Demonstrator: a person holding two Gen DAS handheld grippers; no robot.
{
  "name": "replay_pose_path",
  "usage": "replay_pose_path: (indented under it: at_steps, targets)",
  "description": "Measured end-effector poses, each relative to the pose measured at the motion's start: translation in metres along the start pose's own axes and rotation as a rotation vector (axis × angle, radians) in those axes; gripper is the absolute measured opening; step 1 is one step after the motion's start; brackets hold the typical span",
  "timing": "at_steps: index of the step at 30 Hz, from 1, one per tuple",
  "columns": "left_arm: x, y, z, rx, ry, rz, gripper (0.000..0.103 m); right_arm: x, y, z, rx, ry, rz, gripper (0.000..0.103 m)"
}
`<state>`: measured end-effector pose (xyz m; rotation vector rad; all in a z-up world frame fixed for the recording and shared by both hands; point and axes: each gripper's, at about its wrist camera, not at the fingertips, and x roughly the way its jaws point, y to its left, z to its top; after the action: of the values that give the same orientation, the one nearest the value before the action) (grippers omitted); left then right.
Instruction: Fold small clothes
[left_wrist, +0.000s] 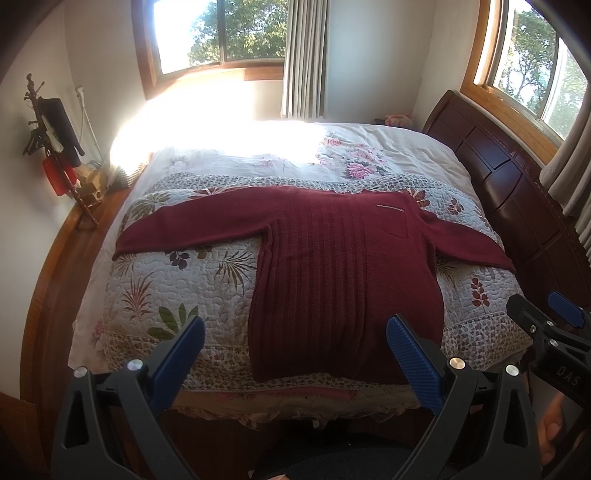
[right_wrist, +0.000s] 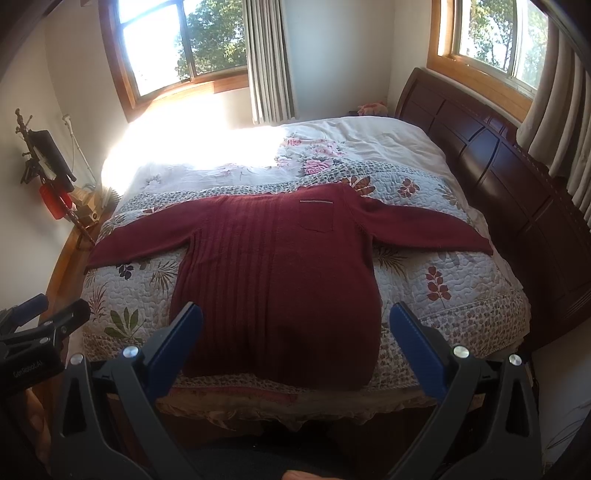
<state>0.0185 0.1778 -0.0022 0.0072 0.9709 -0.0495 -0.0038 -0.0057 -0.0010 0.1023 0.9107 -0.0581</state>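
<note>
Sunlight washes out the bed (left_wrist: 177, 295) toward 11 o'clock, hiding its quilt there. Spread flat mid-bed lies the maroon sweater (left_wrist: 332, 266). Left gripper (left_wrist: 295, 347) and right gripper (right_wrist: 295, 332) hover with fingers parted, empty, their handles cut off at 6 o'clock.

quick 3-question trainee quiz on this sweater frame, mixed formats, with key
1. True or false: the maroon sweater lies flat with both sleeves spread out.
2. The left gripper and right gripper are: A) both open, holding nothing B) both shut on cloth C) one open, one shut.
3. Fill in: the sweater rests on a floral ___.

Key: 1 true; 2 A; 3 quilt.
</note>
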Motion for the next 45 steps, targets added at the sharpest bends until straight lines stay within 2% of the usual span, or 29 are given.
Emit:
replay_pose_path:
  at_steps: [18, 28, 32, 35, 39, 42, 45]
  targets:
    - [0.011, 0.006, 0.006, -0.003, 0.009, 0.001, 0.099, 0.004, 0.003, -0.001, 0.001, 0.004, -0.003, 0.1]
    - [0.029, 0.025, 0.018, -0.028, 0.001, -0.026, 0.099, 0.02, 0.012, 0.016, 0.003, -0.001, -0.046, 0.1]
    - [0.043, 0.027, 0.024, -0.015, -0.016, -0.081, 0.099, 0.025, 0.011, 0.022, 0.012, -0.013, -0.077, 0.1]
    - [0.053, 0.03, 0.028, -0.005, -0.029, -0.152, 0.099, 0.028, 0.008, 0.027, 0.024, -0.038, -0.099, 0.1]
    - [0.064, 0.026, 0.032, 0.056, -0.084, -0.27, 0.099, 0.034, -0.006, 0.028, 0.05, -0.151, -0.098, 0.1]
    - [0.075, 0.019, 0.038, 0.101, -0.078, -0.321, 0.099, 0.057, -0.03, 0.029, 0.061, -0.126, -0.142, 0.1]
    - [0.085, 0.009, 0.047, 0.11, -0.033, -0.4, 0.099, 0.08, -0.079, 0.029, 0.146, -0.113, -0.179, 0.1]
